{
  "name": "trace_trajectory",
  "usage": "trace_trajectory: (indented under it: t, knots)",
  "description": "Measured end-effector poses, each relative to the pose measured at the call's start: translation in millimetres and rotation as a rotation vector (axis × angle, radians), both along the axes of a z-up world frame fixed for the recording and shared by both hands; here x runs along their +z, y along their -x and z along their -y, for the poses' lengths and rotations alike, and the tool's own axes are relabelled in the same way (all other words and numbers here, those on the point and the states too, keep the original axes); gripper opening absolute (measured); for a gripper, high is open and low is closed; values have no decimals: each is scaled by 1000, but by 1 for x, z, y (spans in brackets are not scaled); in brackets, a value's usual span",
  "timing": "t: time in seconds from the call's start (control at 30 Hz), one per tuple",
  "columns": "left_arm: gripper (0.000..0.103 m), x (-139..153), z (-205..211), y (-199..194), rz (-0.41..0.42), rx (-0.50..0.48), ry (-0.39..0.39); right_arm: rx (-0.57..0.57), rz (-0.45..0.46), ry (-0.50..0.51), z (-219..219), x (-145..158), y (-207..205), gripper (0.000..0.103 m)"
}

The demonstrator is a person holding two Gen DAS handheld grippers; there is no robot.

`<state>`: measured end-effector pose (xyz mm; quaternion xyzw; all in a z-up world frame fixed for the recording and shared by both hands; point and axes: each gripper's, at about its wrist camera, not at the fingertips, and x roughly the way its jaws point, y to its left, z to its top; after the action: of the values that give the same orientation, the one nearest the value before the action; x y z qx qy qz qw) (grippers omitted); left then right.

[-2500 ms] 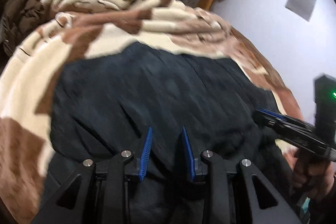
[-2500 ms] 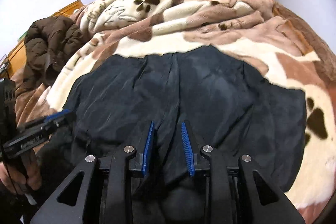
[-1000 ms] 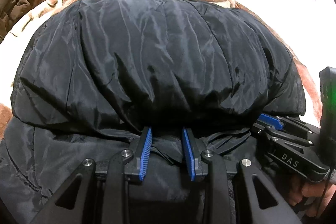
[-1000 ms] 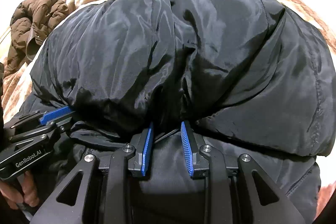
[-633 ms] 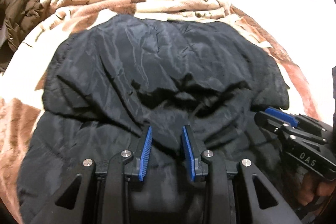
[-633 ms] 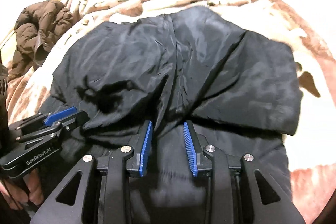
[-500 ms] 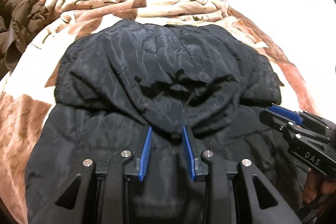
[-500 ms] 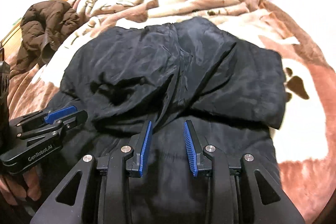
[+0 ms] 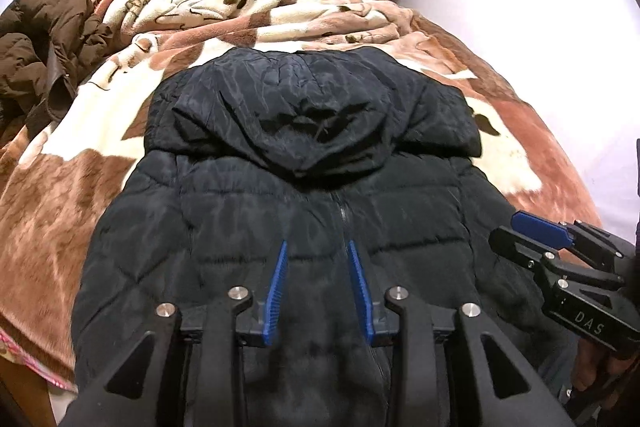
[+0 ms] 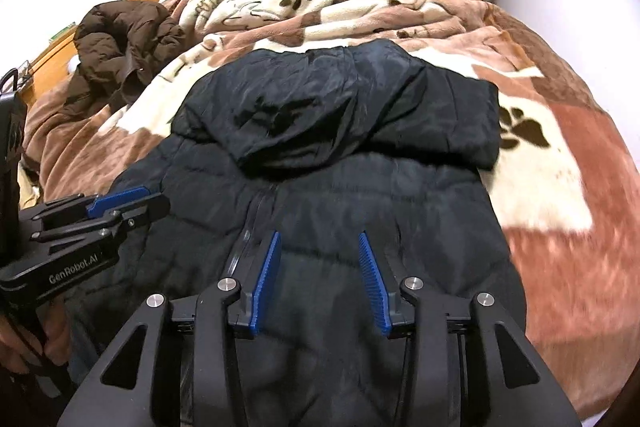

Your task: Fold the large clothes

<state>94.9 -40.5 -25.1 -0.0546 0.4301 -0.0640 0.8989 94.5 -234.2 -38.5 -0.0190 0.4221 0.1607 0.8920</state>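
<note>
Black quilted nylon fills both views: a large hooded black coat [image 9: 320, 195] lies face up, its zip running down the middle, on a fleece blanket [image 9: 72, 187] patterned in brown and cream with paw prints. The blanket covers a bed. The coat sits in the middle of the bed, its lower body at the near edge, and the hood [image 9: 312, 115] is turned down over the chest, its tip just above the top of the zip. This looks like a first fold, made to square off the top of the coat.

The left gripper [image 9: 316, 267] hovers over the zip line with its blue-lined jaws apart and nothing between them. The right gripper [image 10: 320, 267] hangs just beside the zip, jaws spread a little wider, also empty. Each shows at the edge of the other's view, held side by side over the coat's lower body, probably so the next hold can be chosen.

The sleeves cannot be made out; they may be tucked in or under. The coat's hem is hidden behind the gripper bodies. A crumpled brown jacket [image 10: 124, 43] lies near the far left edge of the bed, well apart from the coat.
</note>
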Motion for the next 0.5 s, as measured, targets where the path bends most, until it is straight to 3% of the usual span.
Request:
trace_trajectory:
  t: [0.5]
  knots:
    - [39,18,-1,64,37,-3,-27,-50,-2,-9,36,3,73,43]
